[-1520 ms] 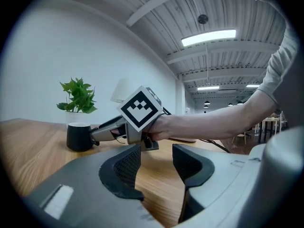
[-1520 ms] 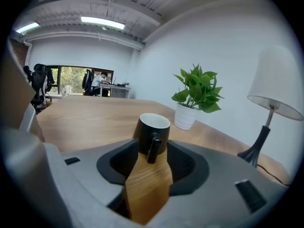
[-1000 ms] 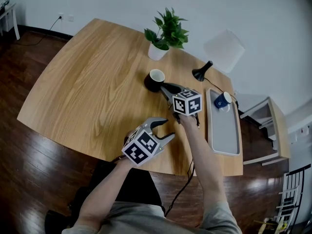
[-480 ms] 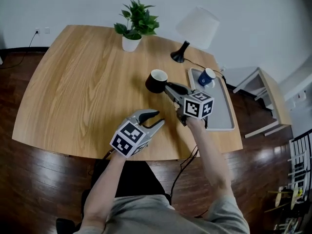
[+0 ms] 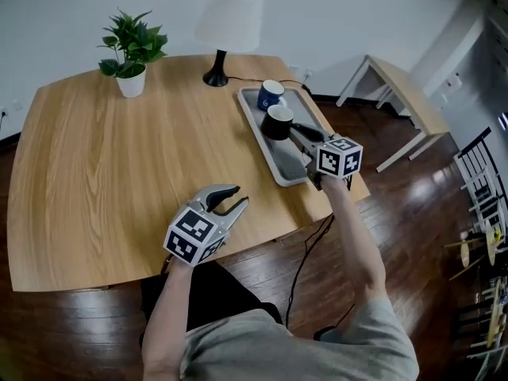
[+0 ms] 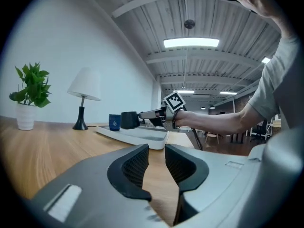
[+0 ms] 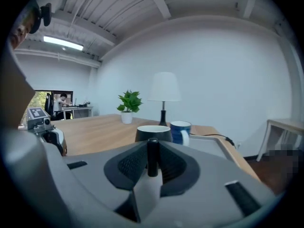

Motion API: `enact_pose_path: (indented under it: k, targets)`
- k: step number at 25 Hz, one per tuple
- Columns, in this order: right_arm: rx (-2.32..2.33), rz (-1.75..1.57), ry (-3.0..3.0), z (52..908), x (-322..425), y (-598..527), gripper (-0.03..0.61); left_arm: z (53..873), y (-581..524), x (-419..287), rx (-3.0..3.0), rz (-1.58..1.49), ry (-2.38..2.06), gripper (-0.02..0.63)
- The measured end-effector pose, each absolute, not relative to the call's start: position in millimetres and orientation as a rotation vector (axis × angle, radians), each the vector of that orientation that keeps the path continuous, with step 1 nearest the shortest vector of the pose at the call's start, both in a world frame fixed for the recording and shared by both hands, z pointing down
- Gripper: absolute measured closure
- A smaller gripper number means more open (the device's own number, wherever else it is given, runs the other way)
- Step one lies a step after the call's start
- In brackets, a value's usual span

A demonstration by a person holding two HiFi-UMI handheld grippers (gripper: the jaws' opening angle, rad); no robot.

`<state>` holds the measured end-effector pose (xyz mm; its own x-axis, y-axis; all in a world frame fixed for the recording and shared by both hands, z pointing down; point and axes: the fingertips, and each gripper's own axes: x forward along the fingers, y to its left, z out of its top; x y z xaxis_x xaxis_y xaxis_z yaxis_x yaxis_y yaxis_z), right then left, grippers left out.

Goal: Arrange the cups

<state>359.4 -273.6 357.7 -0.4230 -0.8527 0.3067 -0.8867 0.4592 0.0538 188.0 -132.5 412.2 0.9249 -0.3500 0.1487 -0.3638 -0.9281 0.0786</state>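
- Jaws of the right gripper were clamped tight on the handle of the black cup, holding it over the far part of the grey tray.
- Whether the cup's base touched the tray could not be told.
- The blue cup stood in the tray just beyond the black one.
- The left gripper hovered over the wooden table, well apart from the tray; its jaws had just been closing, stood a narrow slit apart and held nothing.
- A lamp and a potted plant stood along the table's far edge.
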Motion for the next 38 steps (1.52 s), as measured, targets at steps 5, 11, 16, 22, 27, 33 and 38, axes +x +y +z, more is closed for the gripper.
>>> enact_pose_path:
  k: [5,11,16,22,27,33,38]
  targets:
    - [1.521,0.229,-2.328,385.5,417.7,-273.3,0.492,415.4,-140.0,185.7,2.953,0.245,-0.646,0.531]
    - [1.472,0.230,-2.296,402.5,434.1,-275.8,0.492,415.1,-139.6,188.9,2.958,0.239,-0.644,0.538]
    - [1.456,0.216,-2.243,412.9,441.7,-274.0,0.487,415.4,-140.0,188.6,2.957,0.239,-0.649,0.538]
    - [1.629,0.163,-2.033,405.9,471.1,-266.1,0.371,414.3,-137.2,190.6,2.966,0.248,-0.619,0.538]
    - [1.609,0.021,-2.230,368.4,402.8,-233.3,0.430,414.8,-141.4,166.1,2.966,0.245,-0.665,0.531]
    - [0.955,-0.087,-2.707,383.4,176.1,-173.9,0.436,414.7,-156.4,107.8,2.926,0.209,-0.831,0.525]
    - [0.799,-0.023,-2.775,415.3,93.1,-182.4,0.443,417.2,-170.6,49.7,2.853,0.193,-0.976,0.518]
